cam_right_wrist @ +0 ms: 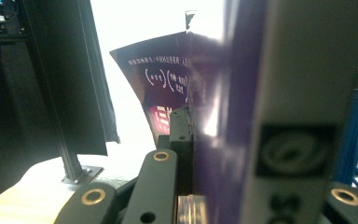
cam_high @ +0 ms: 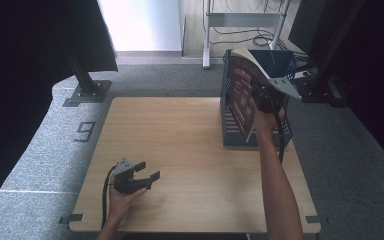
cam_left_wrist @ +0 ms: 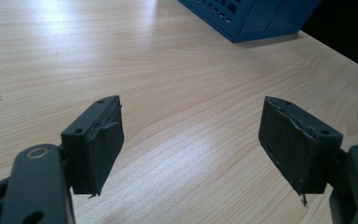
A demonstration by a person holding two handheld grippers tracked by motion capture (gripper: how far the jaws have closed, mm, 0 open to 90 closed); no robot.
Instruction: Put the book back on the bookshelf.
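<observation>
- Between our right gripper's (cam_high: 261, 100) fingers (cam_right_wrist: 179, 135), a magazine (cam_high: 242, 95) is pinched upright, long axis vertical, over the blue crate (cam_high: 280, 131).
- Crate opening lies directly below; right hand is nearer.
- Left gripper (cam_high: 145, 177) rests, fingers (cam_left_wrist: 95, 140) spread, holding nothing.

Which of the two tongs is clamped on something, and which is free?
The right tongs, raised over the blue crate, are shut on a magazine. The left tongs, low over the table, stand open with nothing between them.
</observation>
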